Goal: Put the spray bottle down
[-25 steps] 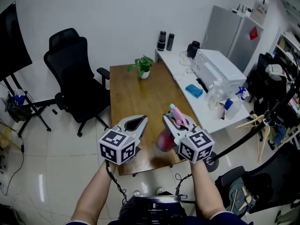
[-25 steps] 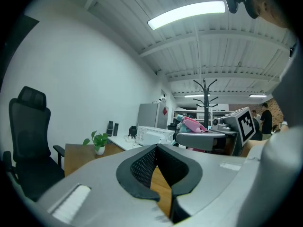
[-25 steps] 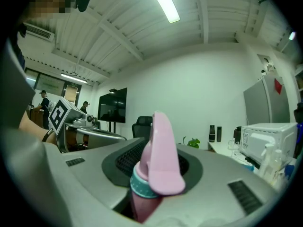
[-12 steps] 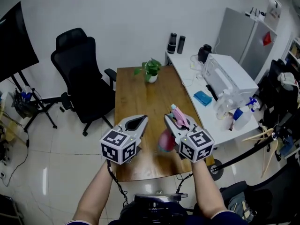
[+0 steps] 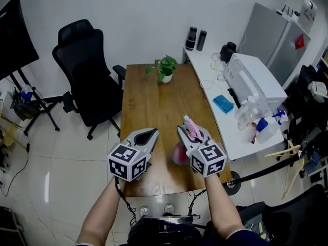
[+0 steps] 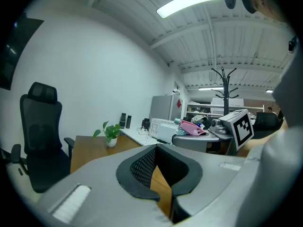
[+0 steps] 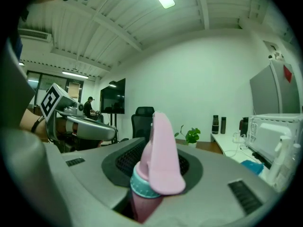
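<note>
Clamped at the neck in the right tongs [image 5: 187,132]: spray bottle [image 5: 179,155], upright, pink trigger head above the jaws, body hanging below. Poised over the surface [image 5: 148,96] near its near right corner, wood apparently right underneath, so likely a plain lowering. Left tongs [image 5: 149,135] closed, empty, alongside.

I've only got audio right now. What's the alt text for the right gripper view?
The right gripper is shut on a pink spray bottle with a teal collar, and the bottle's nozzle head stands up between the jaws. Beyond it are a wooden table with a small potted plant, a black office chair and a white desk at right.
</note>
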{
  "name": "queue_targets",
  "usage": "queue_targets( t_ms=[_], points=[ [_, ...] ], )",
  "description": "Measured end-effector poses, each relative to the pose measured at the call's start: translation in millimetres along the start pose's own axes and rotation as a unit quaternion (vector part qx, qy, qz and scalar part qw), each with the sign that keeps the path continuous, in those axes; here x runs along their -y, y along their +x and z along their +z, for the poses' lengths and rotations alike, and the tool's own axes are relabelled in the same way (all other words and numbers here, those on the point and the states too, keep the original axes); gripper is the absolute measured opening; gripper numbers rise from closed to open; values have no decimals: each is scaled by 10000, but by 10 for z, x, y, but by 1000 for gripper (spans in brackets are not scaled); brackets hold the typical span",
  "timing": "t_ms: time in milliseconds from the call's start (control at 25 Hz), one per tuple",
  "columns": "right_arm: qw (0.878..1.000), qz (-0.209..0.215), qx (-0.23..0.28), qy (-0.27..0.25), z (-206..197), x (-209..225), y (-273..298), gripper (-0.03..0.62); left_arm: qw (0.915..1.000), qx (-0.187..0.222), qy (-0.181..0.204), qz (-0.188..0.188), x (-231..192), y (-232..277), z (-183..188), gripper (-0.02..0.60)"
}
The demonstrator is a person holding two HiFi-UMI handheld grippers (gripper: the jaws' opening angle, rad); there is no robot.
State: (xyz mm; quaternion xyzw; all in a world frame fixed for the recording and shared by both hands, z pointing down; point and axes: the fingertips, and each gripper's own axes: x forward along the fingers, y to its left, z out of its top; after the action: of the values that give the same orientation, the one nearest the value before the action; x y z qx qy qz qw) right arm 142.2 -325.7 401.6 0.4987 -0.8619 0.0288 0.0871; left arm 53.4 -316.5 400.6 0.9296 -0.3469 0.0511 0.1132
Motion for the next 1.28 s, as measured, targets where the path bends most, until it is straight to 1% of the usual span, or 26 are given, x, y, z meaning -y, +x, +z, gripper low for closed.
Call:
queue_targets(
  t_ms=[160, 280, 560, 680, 840, 1000, 1280],
  points=[
    [9997, -108, -168, -168, -388, 137, 214, 117, 9997, -196, -124, 99, -85, 108, -262, 11],
    [9997, -99, -83, -213, -530, 194, 418, 117, 9994, -313, -42, 153, -132, 168, -407, 11],
    [9983, -206, 162, -519, -637, 455, 935, 115, 9989, -365, -135, 259, -163, 267, -549, 11],
    [9979, -257, 255, -535, -671, 556, 1098, 114, 9985, -397, -251, 276, -161, 315, -631, 11],
    [9974, -286, 314, -575, -760, 576, 1296, 114, 9977, -457, -371, 345, -219, 329, -713, 11],
    [9961, -324, 292, -769, -853, 606, 1403, 114, 9972, -487, -438, 360, -252, 391, -782, 11],
    [9962, -324, 389, -710, -958, 602, 1509, 114, 9958, -628, -537, 404, -325, 410, -925, 11]
  ],
)
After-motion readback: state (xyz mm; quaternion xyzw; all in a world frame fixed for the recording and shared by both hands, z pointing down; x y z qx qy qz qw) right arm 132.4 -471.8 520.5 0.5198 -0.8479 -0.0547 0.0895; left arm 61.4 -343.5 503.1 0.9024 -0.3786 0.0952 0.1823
